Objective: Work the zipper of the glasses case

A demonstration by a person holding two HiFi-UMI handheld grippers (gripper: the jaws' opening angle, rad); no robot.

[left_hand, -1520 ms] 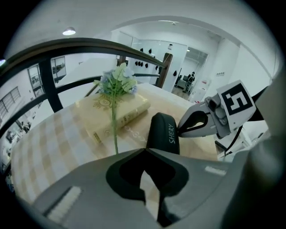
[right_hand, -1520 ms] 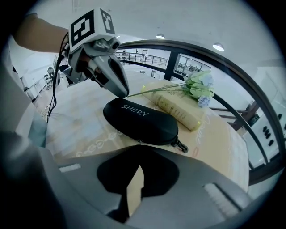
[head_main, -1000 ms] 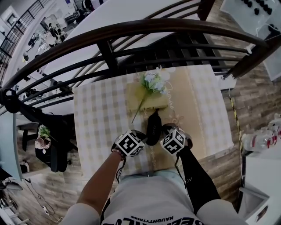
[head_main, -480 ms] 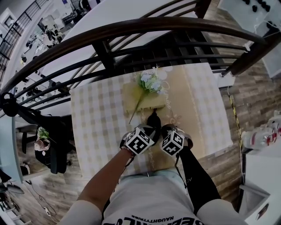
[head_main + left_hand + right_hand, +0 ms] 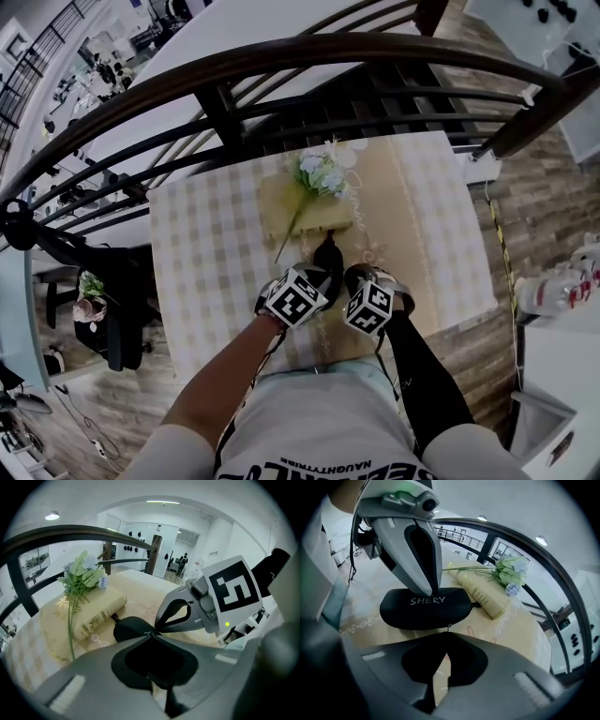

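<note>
The black glasses case (image 5: 424, 609), printed SHERY, lies on the checked tablecloth (image 5: 206, 253) in front of a book. My right gripper (image 5: 447, 633) is shut at the case's near edge, pinching a small zipper pull (image 5: 448, 627). My left gripper (image 5: 150, 634) is shut too. Its fingers (image 5: 422, 559) come down on the case's top far edge; whether they pinch anything there I cannot tell. In the head view the case (image 5: 326, 258) shows just beyond both marker cubes, with the left gripper (image 5: 315, 279) and right gripper (image 5: 339, 281) close together on it.
A cream book (image 5: 305, 206) with a spray of artificial flowers (image 5: 323, 173) on it lies just behind the case. A dark curved railing (image 5: 281, 66) runs beyond the small table. The table's edge and a wooden floor (image 5: 525, 197) are to the right.
The left gripper has moved right, from beside the case onto it, close to the right gripper. Over the last half second both grippers stayed put.
</note>
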